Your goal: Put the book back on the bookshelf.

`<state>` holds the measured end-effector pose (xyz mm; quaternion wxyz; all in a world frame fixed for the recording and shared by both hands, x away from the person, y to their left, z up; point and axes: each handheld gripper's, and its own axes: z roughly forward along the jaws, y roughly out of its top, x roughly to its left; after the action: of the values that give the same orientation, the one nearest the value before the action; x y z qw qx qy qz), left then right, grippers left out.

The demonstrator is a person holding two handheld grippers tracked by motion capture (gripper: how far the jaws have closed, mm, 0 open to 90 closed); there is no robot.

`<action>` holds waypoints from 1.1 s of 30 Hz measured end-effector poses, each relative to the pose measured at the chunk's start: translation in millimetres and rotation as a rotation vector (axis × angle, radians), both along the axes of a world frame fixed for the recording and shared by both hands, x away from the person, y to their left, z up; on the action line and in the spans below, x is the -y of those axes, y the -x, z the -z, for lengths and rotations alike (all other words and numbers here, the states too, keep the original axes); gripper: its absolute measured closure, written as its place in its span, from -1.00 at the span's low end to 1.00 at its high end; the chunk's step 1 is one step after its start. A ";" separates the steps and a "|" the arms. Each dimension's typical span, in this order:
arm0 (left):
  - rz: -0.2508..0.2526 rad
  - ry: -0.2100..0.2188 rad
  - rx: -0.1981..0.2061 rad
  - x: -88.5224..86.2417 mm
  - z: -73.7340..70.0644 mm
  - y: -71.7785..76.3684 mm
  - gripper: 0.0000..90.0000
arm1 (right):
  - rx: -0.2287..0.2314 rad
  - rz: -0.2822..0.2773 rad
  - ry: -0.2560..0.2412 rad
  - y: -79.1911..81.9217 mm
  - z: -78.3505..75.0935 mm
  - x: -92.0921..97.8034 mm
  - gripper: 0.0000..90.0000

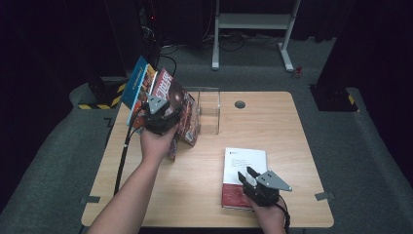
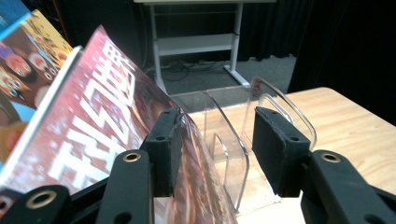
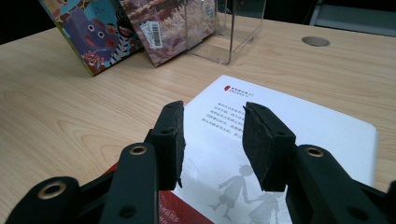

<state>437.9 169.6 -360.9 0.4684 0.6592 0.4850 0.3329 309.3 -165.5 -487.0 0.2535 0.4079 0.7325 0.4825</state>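
Right tool (image 1: 249, 176) hovers open over white book (image 1: 245, 168), lower right; left tool (image 1: 164, 108) open beside red book (image 1: 182, 109) at clear rack (image 1: 209, 109), unfiled.

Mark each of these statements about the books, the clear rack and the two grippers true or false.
1. The white-and-red book lies flat on the table. True.
2. The right gripper is shut on that book. False: its jaws stand open above the cover.
3. The red magazine leans tilted at the clear rack. True.
4. The left gripper is shut. False: a wide gap shows between its jaws.
5. The blue picture book lies flat beside the right gripper. False: it stands tilted behind the red magazine.
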 end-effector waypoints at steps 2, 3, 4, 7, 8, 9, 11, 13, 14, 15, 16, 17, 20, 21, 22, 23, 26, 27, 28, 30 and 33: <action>0.011 -0.007 -0.008 0.8 4.0 1.8 0.13 | -0.001 -0.002 0.000 -0.1 0.1 -0.1 0.31; 0.013 -0.008 -0.012 1.4 6.0 2.8 0.12 | -0.001 -0.003 0.001 -0.3 0.2 -0.1 0.32; 0.016 -0.009 -0.014 1.9 8.0 3.9 0.12 | -0.002 -0.002 0.001 -0.3 0.2 -0.2 0.32; 0.032 -0.009 -0.029 3.5 14.1 6.7 0.08 | 0.000 -0.004 0.003 -0.3 0.2 -0.2 0.31; 0.039 -0.011 -0.033 4.1 16.2 8.0 0.08 | -0.001 -0.004 0.003 -0.3 0.3 -0.3 0.31; 0.047 -0.014 -0.036 4.7 18.4 9.4 0.07 | -0.003 -0.002 0.002 -0.3 0.3 -0.4 0.31; 0.053 -0.015 -0.042 5.6 20.6 10.9 0.05 | -0.007 -0.002 0.001 -0.4 0.3 -0.4 0.31; 0.072 -0.026 -0.056 8.6 28.3 15.6 0.03 | -0.006 -0.005 0.003 -0.8 0.4 -0.2 0.31; 0.077 -0.027 -0.060 9.3 31.2 17.5 0.03 | -0.007 -0.007 0.003 -1.0 0.5 -0.3 0.31; 0.083 -0.024 -0.066 10.0 34.1 19.3 0.02 | -0.008 -0.007 0.003 -1.1 0.5 -0.3 0.31; 0.089 -0.023 -0.071 10.8 37.3 21.1 0.01 | -0.010 -0.007 0.005 -1.1 0.5 -0.4 0.31; 0.096 -0.028 -0.079 11.7 40.4 22.8 0.00 | -0.009 -0.008 0.006 -1.3 0.6 -0.5 0.31; 0.112 -0.030 -0.099 13.6 51.1 28.5 -0.02 | -0.015 -0.007 0.007 -1.3 0.6 -0.8 0.31; 0.118 -0.032 -0.105 14.2 54.7 30.5 -0.03 | -0.016 -0.007 0.007 -1.4 0.6 -0.8 0.31; 0.122 -0.036 -0.111 15.0 58.4 32.4 -0.03 | -0.017 -0.006 0.006 -1.4 0.6 -0.8 0.31; 0.127 -0.040 -0.117 15.8 61.8 34.2 -0.04 | -0.018 -0.006 0.006 -1.5 0.7 -0.9 0.31; 0.144 -0.051 -0.135 17.1 71.2 40.0 -0.06 | -0.020 -0.008 0.007 -1.7 0.8 -1.1 0.31; 0.152 -0.052 -0.140 17.4 74.0 42.2 -0.06 | -0.021 -0.007 0.006 -1.7 0.9 -1.2 0.31; 0.159 -0.054 -0.147 17.9 76.9 44.4 -0.06 | -0.020 -0.009 0.008 -1.8 0.9 -1.2 0.31; 0.177 -0.070 -0.160 19.0 82.3 48.8 -0.08 | -0.021 -0.010 0.010 -1.9 0.9 -1.4 0.31; 0.199 -0.073 -0.182 19.8 90.9 56.2 -0.10 | -0.022 -0.011 0.014 -2.0 1.0 -1.7 0.29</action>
<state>381.7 149.8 -451.8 0.4289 0.7480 0.4454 0.2412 311.3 -163.8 -488.1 0.2456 0.4074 0.7408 0.4743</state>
